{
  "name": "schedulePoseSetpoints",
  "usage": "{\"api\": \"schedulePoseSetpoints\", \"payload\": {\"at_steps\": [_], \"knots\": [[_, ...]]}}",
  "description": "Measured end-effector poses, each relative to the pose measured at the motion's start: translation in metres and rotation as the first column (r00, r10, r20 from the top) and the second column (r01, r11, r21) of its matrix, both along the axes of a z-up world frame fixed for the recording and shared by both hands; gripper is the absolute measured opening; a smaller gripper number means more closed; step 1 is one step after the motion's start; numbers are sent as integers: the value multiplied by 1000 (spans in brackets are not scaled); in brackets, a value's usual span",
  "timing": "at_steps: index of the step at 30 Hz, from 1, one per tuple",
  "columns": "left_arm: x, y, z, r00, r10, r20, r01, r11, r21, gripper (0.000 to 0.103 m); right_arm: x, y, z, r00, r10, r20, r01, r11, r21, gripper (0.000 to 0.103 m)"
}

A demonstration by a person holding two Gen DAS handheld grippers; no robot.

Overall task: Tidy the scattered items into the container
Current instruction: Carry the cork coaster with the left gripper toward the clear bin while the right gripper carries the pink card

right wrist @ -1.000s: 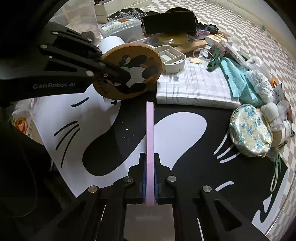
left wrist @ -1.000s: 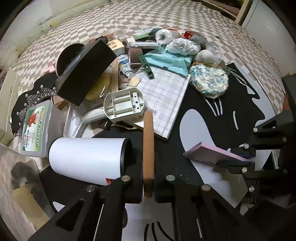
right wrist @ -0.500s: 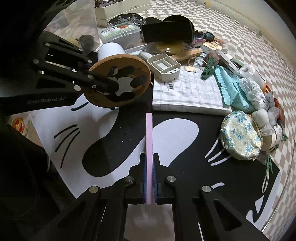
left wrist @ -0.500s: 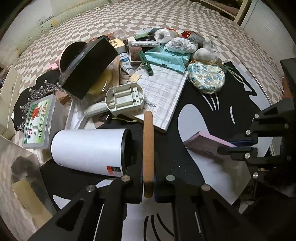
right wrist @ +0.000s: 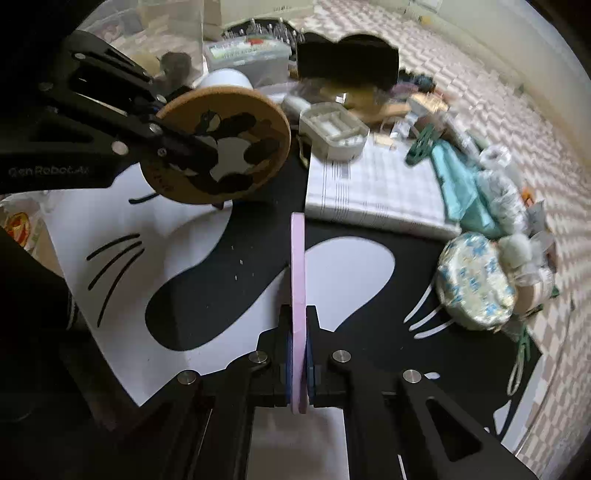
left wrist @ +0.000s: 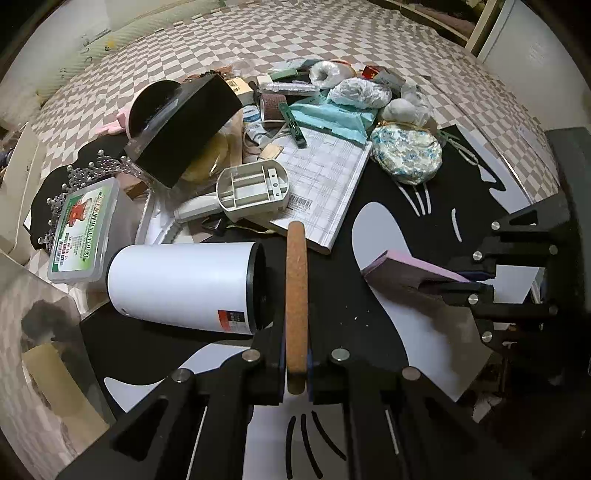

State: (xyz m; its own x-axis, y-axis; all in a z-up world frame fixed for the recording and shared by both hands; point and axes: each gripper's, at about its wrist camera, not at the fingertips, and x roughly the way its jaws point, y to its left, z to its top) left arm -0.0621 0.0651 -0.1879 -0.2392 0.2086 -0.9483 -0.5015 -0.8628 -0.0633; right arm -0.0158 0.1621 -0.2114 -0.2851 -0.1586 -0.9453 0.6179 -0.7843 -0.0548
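- My left gripper [left wrist: 296, 363]: jaws pinching the round cork coaster w/ black-and-white cat print [left wrist: 296, 295], held on edge; rim runs straight up frame centre. Printed face shows in right wrist view [right wrist: 221, 147], upper left.
- My right gripper [right wrist: 298, 354]: jaws pressed onto the thin flat pink pad [right wrist: 297, 280], also on edge, long axis up the frame middle. In left wrist view this pad [left wrist: 410, 267] sits mid-right, tip aimed left toward the coaster, not touching.
- Both pieces hang above the black-and-white cat-pattern mat [left wrist: 369, 288]; neither rests on it.
- Key relation: clear plastic container [left wrist: 48, 350] w/ stuff inside sits at lower-left edge of left wrist view; in right wrist view it's [right wrist: 173, 33] at top left, behind the left gripper. So left hand is nearer; I judge coaster goes first, swinging left past the white cylindrical tumbler lying on its side [left wrist: 181, 286].
- Rest of clutter (checked notebook [left wrist: 325, 184] etc.) piled upper centre, untouched.
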Motion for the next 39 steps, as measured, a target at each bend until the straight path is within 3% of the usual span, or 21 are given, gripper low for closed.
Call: {"api": "schedulePoseSetpoints", "payload": {"at_steps": [9,17,24,29,39], "knots": [[-7,-13,23,998,55,-40,-53,997,58,8,2,0,56,992,-32,-118,20,995,-101,6],[-11,-30,52,989,125,-82,-112,983,146,8,-19,7,87,981,-103,-162,73,981,-179,6],[-8,-42,73,976,165,-144,-142,977,158,8,-21,17,119,966,-160,-203,108,964,-243,6],[-1,-49,95,955,179,-236,-144,977,156,8,-22,24,138,953,-191,-234,121,952,-283,6],[14,-69,143,897,247,-368,-172,959,225,8,-30,47,177,909,-282,-308,152,910,-386,6]]}}
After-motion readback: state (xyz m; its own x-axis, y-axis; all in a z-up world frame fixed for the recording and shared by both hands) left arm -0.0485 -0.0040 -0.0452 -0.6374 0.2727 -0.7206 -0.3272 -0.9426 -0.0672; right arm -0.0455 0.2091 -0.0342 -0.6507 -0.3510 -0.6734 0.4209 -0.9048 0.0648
